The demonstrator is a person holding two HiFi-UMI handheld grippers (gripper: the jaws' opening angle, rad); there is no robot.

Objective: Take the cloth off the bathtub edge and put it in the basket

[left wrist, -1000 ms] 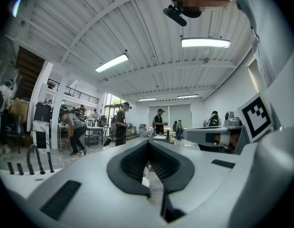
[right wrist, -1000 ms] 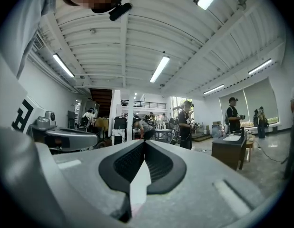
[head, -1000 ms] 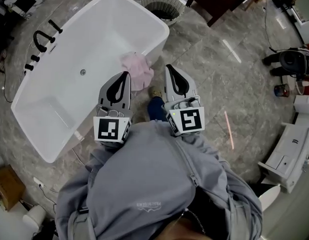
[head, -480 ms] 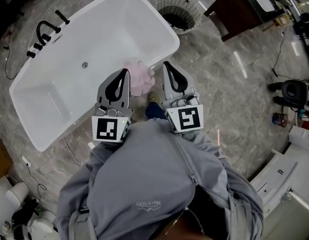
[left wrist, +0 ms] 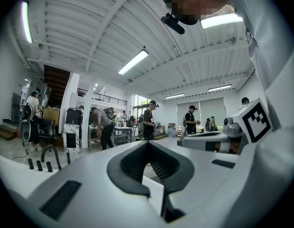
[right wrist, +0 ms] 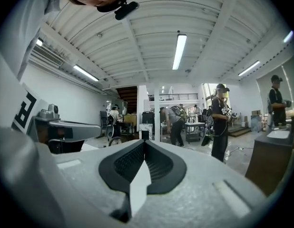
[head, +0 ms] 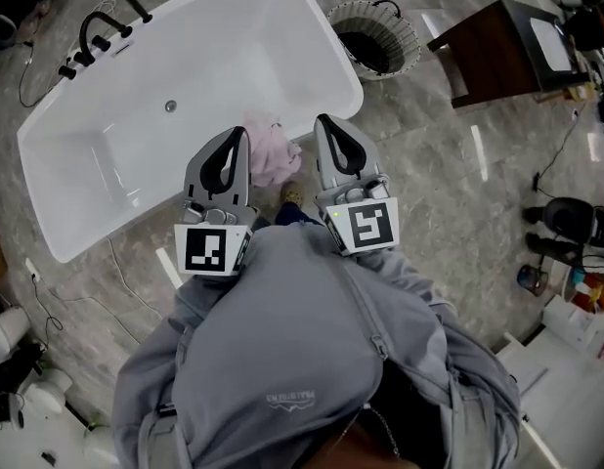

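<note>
Your left claw [head: 242, 137] is shut tight, with nothing in it. Your right claw [head: 323, 125] is shut tight too, and it is empty as well. Both claws point out level in front of your grey sweater [head: 282, 360]. The soft pink cloth [head: 270, 150] lies bunched on the near edge of the big white bathtub [head: 234, 47] (a bit of it hangs over the outside). From above, the cloth shows between your two claws, and neither claw has hold of it. The round woven basket [head: 409, 47] with the dark inside stands on the grey stone floor [head: 449, 193]. It is just beside the tub's corner, well apart from the cloth.
</note>
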